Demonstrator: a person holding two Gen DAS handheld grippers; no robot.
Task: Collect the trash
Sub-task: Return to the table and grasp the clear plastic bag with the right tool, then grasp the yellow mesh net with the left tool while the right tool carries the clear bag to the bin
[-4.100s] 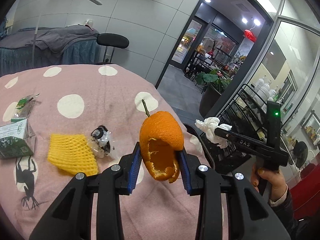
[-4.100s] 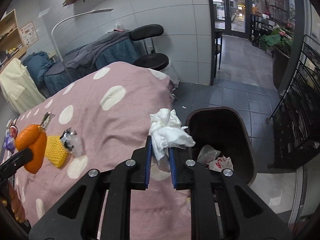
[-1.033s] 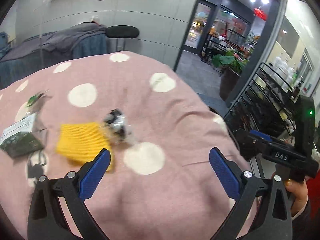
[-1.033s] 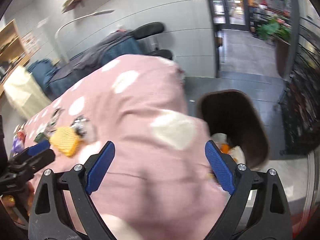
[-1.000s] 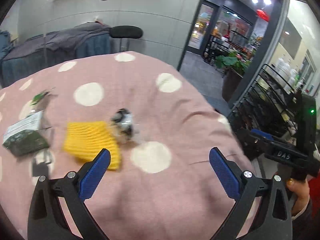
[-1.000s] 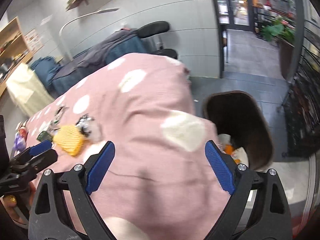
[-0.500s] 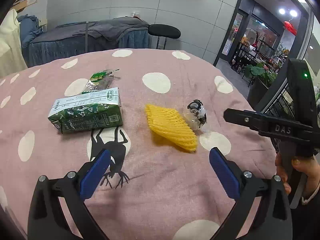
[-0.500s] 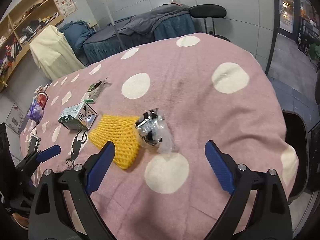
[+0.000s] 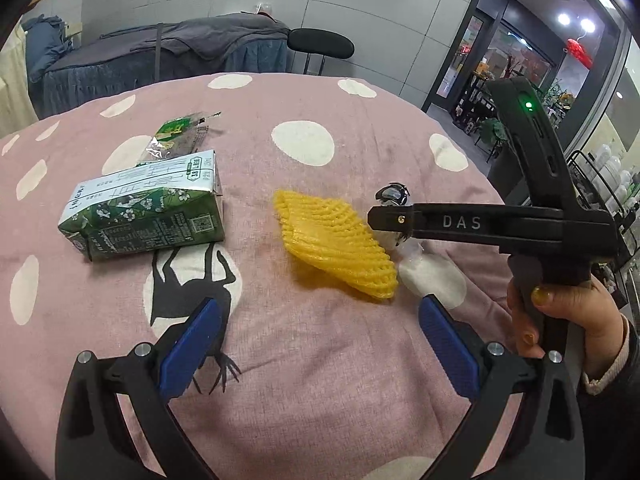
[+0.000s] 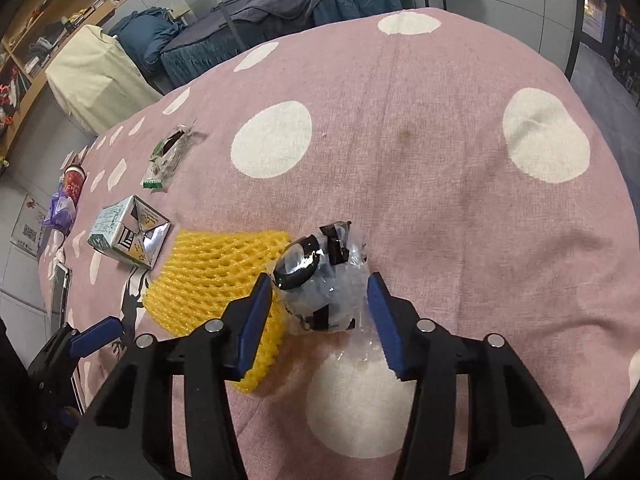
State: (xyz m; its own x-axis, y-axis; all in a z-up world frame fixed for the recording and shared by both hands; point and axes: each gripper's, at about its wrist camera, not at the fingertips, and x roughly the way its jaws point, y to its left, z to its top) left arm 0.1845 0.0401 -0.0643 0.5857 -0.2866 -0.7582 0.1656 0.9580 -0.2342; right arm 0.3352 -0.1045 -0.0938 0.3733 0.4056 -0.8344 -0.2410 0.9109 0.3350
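A crumpled clear plastic wrapper with black print point(image 10: 320, 280) lies on the pink dotted tablecloth point(image 10: 440, 160). My right gripper point(image 10: 320, 316) is open, its blue pads on either side of the wrapper. A yellow foam fruit net point(image 10: 216, 272) lies just left of the wrapper and touches it; it also shows in the left wrist view point(image 9: 336, 244). A green milk carton point(image 9: 144, 210) lies on its side further left. A green snack wrapper point(image 9: 176, 136) lies behind it. My left gripper point(image 9: 316, 344) is open and empty, low over the cloth in front of the net.
A red cup point(image 10: 74, 180), a purple bag point(image 10: 60, 212) and a phone point(image 10: 60, 292) sit at the table's far left edge. A draped bed point(image 9: 160, 52) and a black stool point(image 9: 320, 42) stand behind the table. The right gripper's body point(image 9: 500, 224) crosses the left wrist view.
Both grippers have come in over the table. My right gripper has lowered around the plastic wrapper and narrowed. My left gripper has come closer to the yellow net.
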